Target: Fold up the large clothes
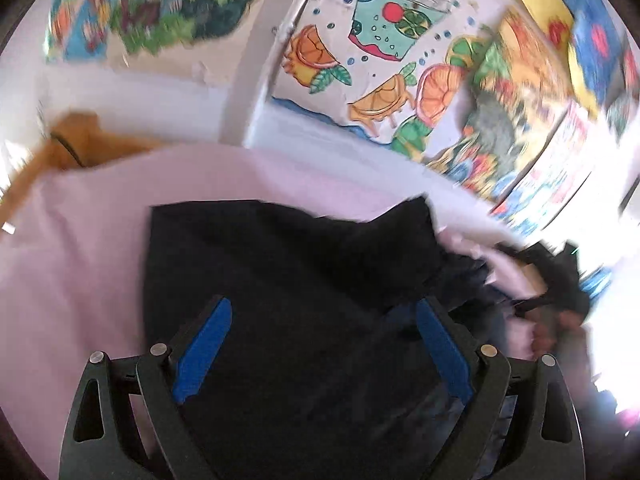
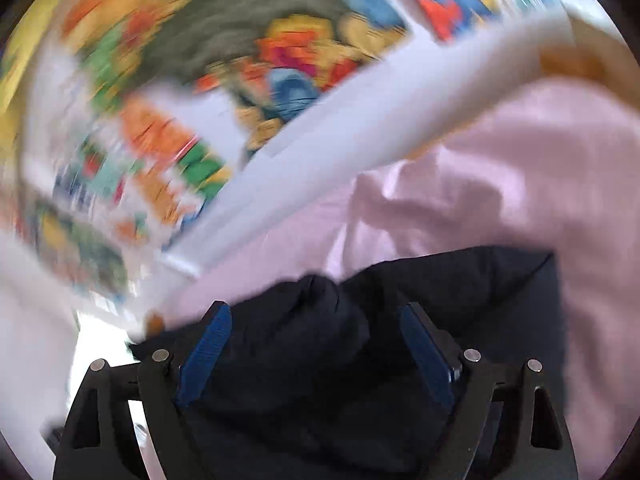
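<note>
A dark navy garment [image 1: 288,280] lies spread on a pink bed sheet [image 1: 80,248], its far left corner square and its right side rumpled. My left gripper [image 1: 324,324] hovers over it, open, with blue pads [image 1: 204,348] wide apart and nothing pressed between them. In the blurred right wrist view the same garment [image 2: 460,292] shows a bunched lump at its near edge. My right gripper [image 2: 318,328] stands open over that lump, pads [image 2: 426,352] clear of the cloth. In the left wrist view, a blurred hand [image 1: 556,332] with dark gear shows at the garment's right end.
A wall painted with bright fruit pictures [image 1: 380,80] rises behind the bed. A white ledge [image 2: 360,132] runs along the sheet's far edge. An orange-brown cloth item [image 1: 76,140] lies at the far left. Pink sheet [image 2: 540,160] stretches beyond the garment.
</note>
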